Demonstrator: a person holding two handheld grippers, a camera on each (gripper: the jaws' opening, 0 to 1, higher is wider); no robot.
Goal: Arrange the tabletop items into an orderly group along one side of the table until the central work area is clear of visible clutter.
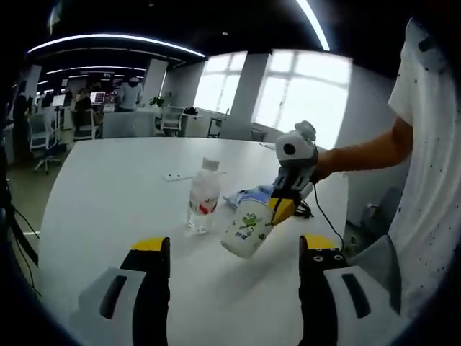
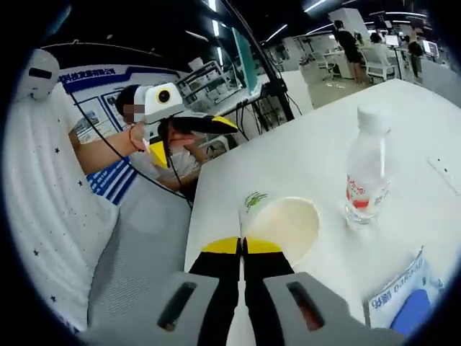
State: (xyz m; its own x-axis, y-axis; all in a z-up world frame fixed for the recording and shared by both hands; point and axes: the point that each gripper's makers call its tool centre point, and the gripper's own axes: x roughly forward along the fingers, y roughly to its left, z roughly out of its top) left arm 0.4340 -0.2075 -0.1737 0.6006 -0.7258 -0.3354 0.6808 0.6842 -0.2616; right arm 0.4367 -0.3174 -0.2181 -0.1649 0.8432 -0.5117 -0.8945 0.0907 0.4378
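Right gripper fingers clamp the paper cup rim; left gripper fingers stand apart.

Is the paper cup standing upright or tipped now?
Tipped. The paper cup hangs tilted above the table, its rim pinched by the right gripper.

My left gripper: jaws spread wide apart, nothing between them; the yellow-tipped fingers rise from the bottom of the left gripper view.
My right gripper: jaws pressed together on the rim of the paper cup — in the left gripper view it comes in from the right, tilted downward, with the cup hanging tipped from its tips.
My right arm: bare forearm stretched out level behind that gripper.
My left gripper, seen across: held up, jaws parted.
My left hand: wrapped round its grip — cable trailing down.
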